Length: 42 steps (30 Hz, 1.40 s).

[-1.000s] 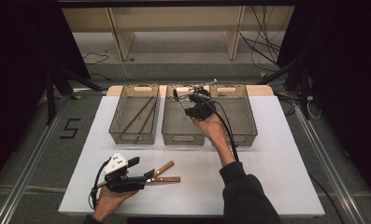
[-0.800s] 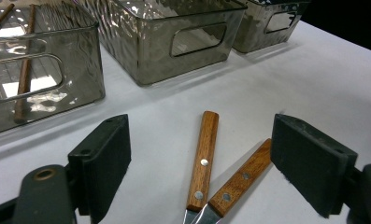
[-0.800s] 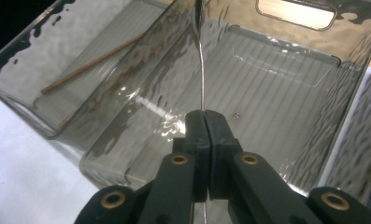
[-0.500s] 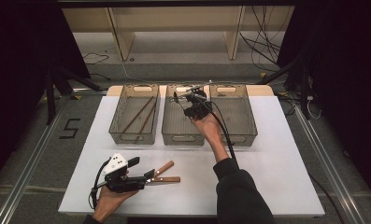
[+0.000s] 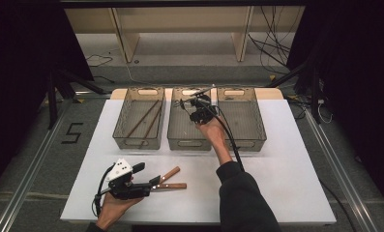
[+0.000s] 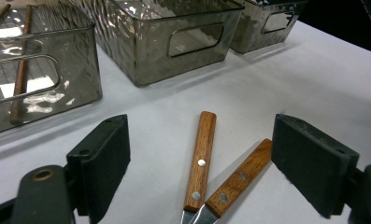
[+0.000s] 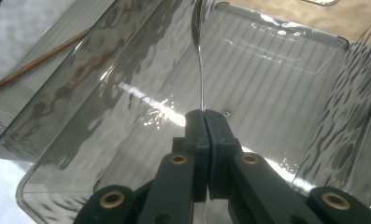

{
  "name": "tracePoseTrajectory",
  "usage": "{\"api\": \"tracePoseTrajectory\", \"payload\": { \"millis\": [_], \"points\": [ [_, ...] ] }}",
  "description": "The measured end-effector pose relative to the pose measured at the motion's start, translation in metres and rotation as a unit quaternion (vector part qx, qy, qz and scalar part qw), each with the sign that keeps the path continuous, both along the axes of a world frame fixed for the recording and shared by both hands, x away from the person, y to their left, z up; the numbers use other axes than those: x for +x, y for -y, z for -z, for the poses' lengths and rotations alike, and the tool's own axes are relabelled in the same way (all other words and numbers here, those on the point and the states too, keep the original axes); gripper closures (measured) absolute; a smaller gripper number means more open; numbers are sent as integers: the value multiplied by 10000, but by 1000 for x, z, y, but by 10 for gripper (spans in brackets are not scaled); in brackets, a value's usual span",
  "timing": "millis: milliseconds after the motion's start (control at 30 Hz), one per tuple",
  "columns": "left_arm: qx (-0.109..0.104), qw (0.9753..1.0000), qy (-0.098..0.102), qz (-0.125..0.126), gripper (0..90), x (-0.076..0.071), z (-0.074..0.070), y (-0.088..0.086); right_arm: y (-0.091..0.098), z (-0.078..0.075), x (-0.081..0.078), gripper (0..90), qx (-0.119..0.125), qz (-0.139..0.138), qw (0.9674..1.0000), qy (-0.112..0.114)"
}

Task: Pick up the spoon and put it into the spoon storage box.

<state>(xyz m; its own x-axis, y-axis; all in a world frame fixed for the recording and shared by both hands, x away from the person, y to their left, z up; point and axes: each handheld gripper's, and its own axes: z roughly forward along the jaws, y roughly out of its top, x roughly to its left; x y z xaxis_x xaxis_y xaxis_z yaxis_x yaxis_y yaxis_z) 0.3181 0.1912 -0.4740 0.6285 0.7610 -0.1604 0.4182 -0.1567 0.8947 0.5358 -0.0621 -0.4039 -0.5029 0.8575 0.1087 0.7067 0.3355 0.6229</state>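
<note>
The spoon (image 7: 201, 60), a slim metal one, is pinched by its handle in my right gripper (image 7: 205, 122), whose jaws are pressed together on it; its bowl points up and away over the middle bin (image 5: 189, 140). In the high view the right gripper (image 5: 198, 110) hangs over that smoky, clear plastic bin, which otherwise looks bare, so I judge the spoon is about to be set down but is not yet released.

Sorting progress: the left bin (image 5: 137, 138) already holds two long brown sticks (image 5: 146, 121), likely chopsticks; the right bin (image 5: 243, 140) appears bare. Two wooden-handled knives (image 6: 216, 168) still lie on the white table (image 5: 286, 169), their handles touching near the blades.

My left gripper (image 5: 153, 183) rests on the table with its jaws wide apart, one on each side of the knife handles and touching neither. By my reading, the knives are what is left, probably for the right bin.
</note>
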Motion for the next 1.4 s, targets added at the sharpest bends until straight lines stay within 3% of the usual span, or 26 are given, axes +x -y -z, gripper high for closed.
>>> {"api": "tracePoseTrajectory", "payload": {
  "millis": [433, 467, 567, 600, 700, 800, 833, 867, 1000, 1133, 1400],
  "points": [
    [2, 10000, -14, -3, 192, 0, 0, 0, -4, 6, 2, 879, -79, -68, 9999, -54],
    [9, 10000, -6, 2, 192, 0, 0, 0, -3, 5, 2, 806, 15, -113, 9999, -45],
    [-3, 10000, -20, -6, 192, 0, 0, 0, -3, 3, 2, 773, 66, -140, 9999, -39],
    [0, 10000, -21, -6, 191, 0, 0, 0, -1, 0, 1, 713, 181, -166, 9997, -34],
    [-27, 10000, -18, -25, 191, 0, 0, 0, 1, -4, -1, 666, 279, -241, 9993, -26],
    [-20, 10000, -20, -28, 191, 0, 0, -1, 5, -11, -7, 589, 380, -360, 9986, 69],
    [-17, 10000, -20, -30, 191, 1, 0, -1, 8, -17, -13, 527, 449, -423, 9980, 153],
    [1, 10000, -23, -36, 191, 1, 0, -1, 8, -17, -13, 527, 449, -423, 9980, 153],
    [24, 9999, -45, -106, 190, 4, 1, -6, 16, -29, -30, 440, 704, -589, 9950, 404],
    [-46, 9998, -27, -216, 190, 5, -1, -12, 24, -36, -52, 399, 928, -977, 9891, 586],
    [-51, 9995, -33, -313, 190, 6, 0, -16, 37, -26, -95, 348, 1007, -1511, 9809, 695]
  ]
}}
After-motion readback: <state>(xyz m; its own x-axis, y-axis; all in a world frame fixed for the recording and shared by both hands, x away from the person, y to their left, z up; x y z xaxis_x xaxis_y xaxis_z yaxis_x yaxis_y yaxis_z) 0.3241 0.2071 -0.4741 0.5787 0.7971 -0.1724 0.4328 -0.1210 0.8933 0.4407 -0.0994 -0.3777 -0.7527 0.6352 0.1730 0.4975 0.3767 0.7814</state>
